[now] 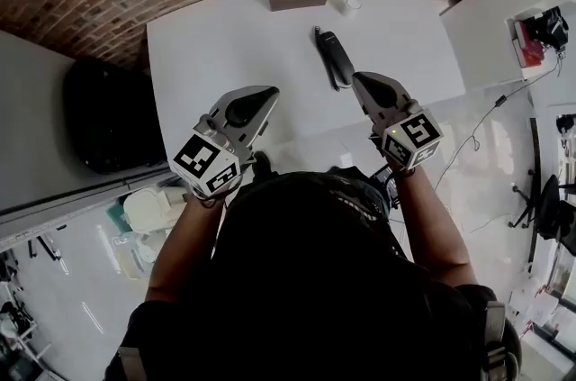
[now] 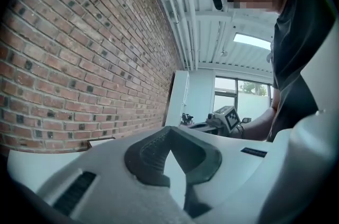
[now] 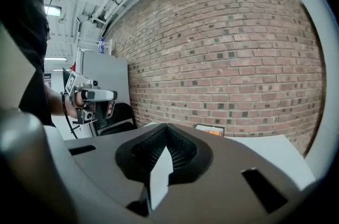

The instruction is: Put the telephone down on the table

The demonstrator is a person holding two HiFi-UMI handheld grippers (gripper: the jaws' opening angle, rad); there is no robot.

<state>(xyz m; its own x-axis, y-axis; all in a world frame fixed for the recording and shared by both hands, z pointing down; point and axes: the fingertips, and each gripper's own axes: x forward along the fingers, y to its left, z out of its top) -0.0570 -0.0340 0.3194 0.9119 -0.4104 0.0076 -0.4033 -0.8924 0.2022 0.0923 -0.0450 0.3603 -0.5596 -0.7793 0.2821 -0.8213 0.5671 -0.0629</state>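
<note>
Head view: one telephone, two grippers

black telephone | lying flat on white table | mid-right, nr far edge

Three cameras on me.
Head view looks steeply down on the table; gripper views look low across it at the wall, left catching my right gripper, right my left gripper.
</note>
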